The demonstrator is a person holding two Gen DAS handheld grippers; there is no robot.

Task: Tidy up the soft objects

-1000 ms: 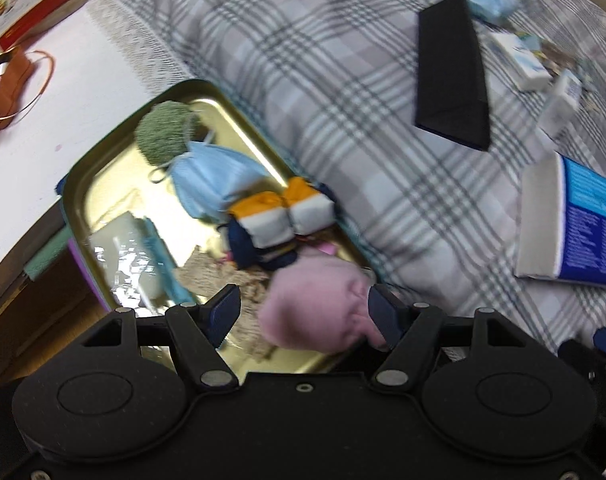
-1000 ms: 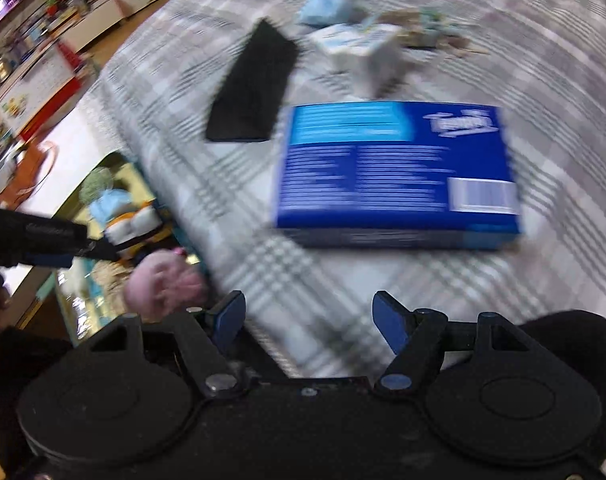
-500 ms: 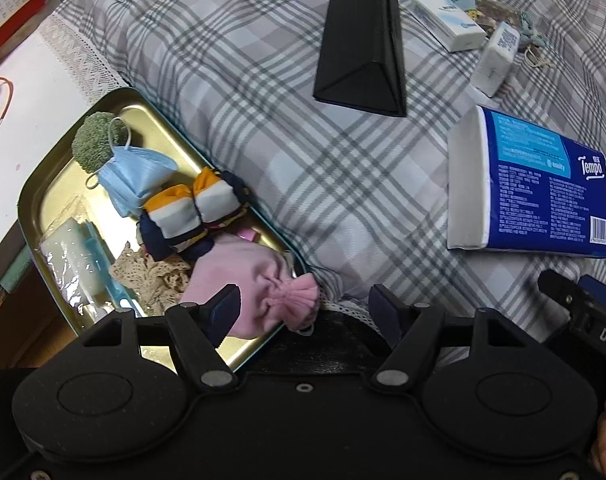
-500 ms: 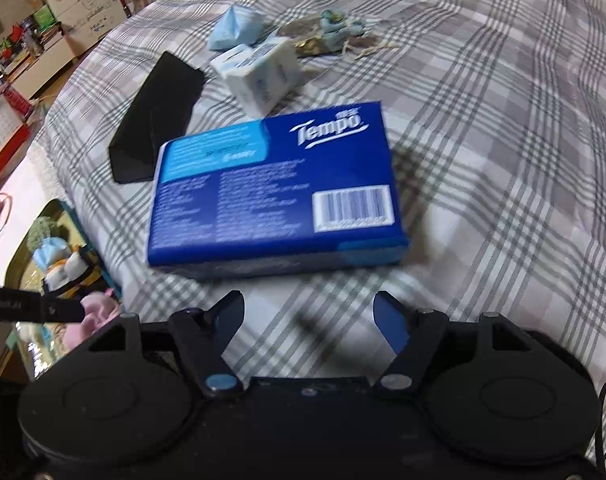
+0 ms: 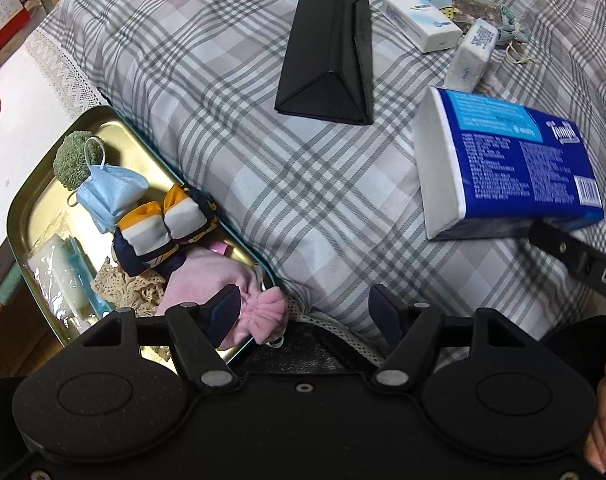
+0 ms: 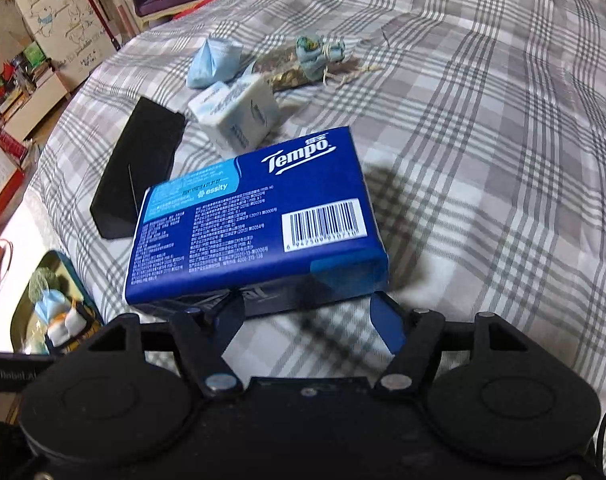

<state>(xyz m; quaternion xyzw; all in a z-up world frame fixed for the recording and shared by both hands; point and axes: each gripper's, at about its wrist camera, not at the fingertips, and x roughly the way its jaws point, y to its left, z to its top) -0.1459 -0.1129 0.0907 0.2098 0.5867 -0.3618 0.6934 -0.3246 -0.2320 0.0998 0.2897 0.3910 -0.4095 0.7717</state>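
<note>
Lying on the plaid bedspread (image 5: 263, 208) are one blue tissue pack (image 6: 259, 216), two small white tissue packets (image 5: 423, 26) and one black case (image 5: 329, 48). One gold tray (image 5: 35, 200) holds a pink pouch (image 5: 223, 284) (only the left view shows it). The left gripper (image 5: 303, 312) hangs open, empty. The right gripper (image 6: 307, 316), its jaws just closing, straddles the pack's near edge; contact is unclear.
</note>
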